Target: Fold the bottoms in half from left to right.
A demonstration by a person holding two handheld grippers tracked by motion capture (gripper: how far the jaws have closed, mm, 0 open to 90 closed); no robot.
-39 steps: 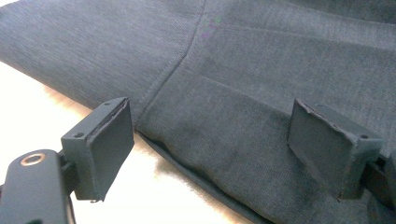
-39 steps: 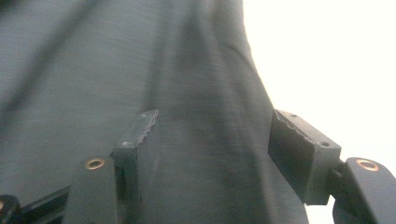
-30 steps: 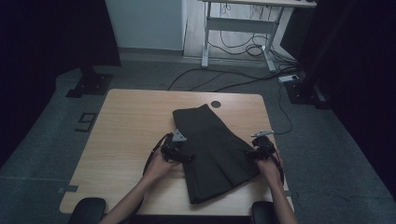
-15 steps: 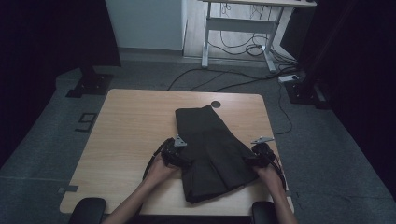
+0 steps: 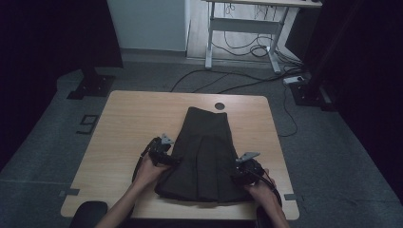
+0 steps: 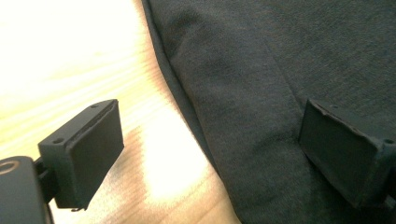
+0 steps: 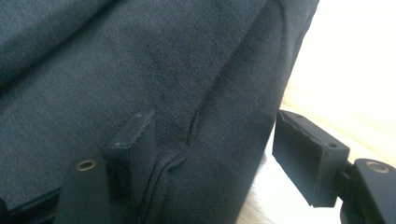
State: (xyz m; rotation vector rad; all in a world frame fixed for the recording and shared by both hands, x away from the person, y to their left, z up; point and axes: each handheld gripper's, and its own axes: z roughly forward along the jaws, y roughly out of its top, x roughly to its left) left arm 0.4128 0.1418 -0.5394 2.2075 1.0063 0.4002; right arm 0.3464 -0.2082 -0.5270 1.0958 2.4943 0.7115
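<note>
Both tools spread: left tool (image 5: 167, 158) and right tool (image 5: 240, 175) straddle the skirt (image 5: 205, 152) side edges. Likely pre-grasp; next: pinch edges.

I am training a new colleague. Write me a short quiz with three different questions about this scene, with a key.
1. True or false: the left gripper has its jaws clamped shut on the skirt.
2. Which end of the skirt is wider: a) the end near the person, b) the far end?
3. Fill in: the right gripper stands open across the skirt's ____.

Key: 1 false, both jaws stand apart; 2 a; 3 edge, with one jaw over the table.
</note>
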